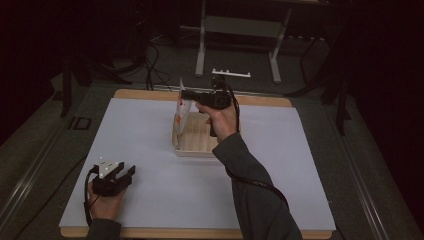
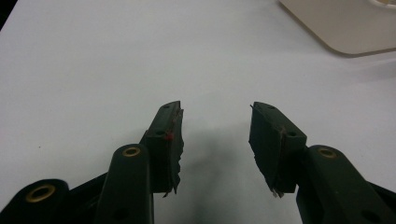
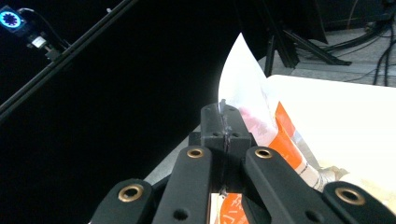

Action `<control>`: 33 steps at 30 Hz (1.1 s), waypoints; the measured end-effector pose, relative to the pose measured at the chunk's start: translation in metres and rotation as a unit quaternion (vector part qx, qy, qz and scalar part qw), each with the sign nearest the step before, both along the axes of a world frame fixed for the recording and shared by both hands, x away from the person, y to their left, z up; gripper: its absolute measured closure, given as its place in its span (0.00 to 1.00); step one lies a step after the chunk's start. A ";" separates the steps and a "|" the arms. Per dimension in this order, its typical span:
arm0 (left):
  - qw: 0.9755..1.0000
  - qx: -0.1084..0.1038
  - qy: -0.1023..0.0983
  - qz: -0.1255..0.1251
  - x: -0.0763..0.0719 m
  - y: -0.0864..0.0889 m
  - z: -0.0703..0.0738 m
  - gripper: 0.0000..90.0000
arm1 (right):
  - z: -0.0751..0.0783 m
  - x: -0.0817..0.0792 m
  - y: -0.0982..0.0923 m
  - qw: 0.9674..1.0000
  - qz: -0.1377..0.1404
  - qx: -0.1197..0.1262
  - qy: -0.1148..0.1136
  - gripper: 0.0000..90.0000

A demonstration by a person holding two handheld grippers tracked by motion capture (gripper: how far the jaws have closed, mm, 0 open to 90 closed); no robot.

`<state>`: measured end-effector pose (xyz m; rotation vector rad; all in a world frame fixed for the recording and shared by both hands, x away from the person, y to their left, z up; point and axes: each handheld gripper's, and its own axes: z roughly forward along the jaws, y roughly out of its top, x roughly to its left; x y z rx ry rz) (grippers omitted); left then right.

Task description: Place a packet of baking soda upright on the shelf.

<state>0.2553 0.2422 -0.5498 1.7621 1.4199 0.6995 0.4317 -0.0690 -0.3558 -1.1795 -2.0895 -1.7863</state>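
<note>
The packet (image 1: 182,111) is a flat white pouch with orange and pink print, glossy and thin, its top edge rising to a white point (image 3: 243,74). In the high view it stands upright at the left end of the pale wooden tray (image 1: 195,145), its lower part inside the tray, near the far middle of the white sheet (image 1: 150,150). The right gripper (image 1: 186,94) reaches level from the right and its jaws are pressed together on the packet's upper edge; in the right gripper view the pads (image 3: 219,122) meet with the thin film pinched between them. The left gripper (image 1: 131,171) rests low at the near left of the sheet, well apart from the tray, its jaws spread wide with nothing between the pads (image 2: 170,135)
</note>
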 end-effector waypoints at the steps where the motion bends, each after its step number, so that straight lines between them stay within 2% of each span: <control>1: 1.000 0.000 0.000 0.000 0.000 0.000 0.000 0.60 | 0.000 0.000 0.000 1.000 0.002 0.000 -0.001 1.00; 9: 1.000 0.000 0.001 0.000 0.000 0.000 0.000 0.60 | -0.002 0.000 0.004 1.000 -0.001 -0.005 -0.003 1.00; 14: 1.000 -0.001 0.000 0.000 0.000 0.000 0.000 0.60 | -0.005 0.003 0.003 1.000 -0.008 0.002 0.004 1.00; 15: 1.000 0.000 0.000 0.000 0.000 0.000 0.000 0.60 | -0.005 0.003 0.003 1.000 -0.008 0.000 0.005 1.00; 16: 1.000 0.000 -0.001 -0.001 0.000 0.000 0.000 0.60 | -0.007 0.002 0.006 1.000 -0.010 -0.016 0.001 1.00; 18: 1.000 0.000 -0.001 -0.001 0.000 0.000 0.000 0.60 | -0.011 0.003 0.009 1.000 -0.011 -0.026 0.002 1.00; 26: 1.000 -0.001 -0.001 -0.001 0.000 0.000 0.000 0.60 | -0.028 0.007 0.013 0.999 -0.024 -0.029 0.025 1.00; 33: 1.000 -0.001 -0.002 -0.001 0.000 0.000 0.000 0.60 | -0.035 0.009 0.013 0.998 -0.040 -0.036 0.032 1.00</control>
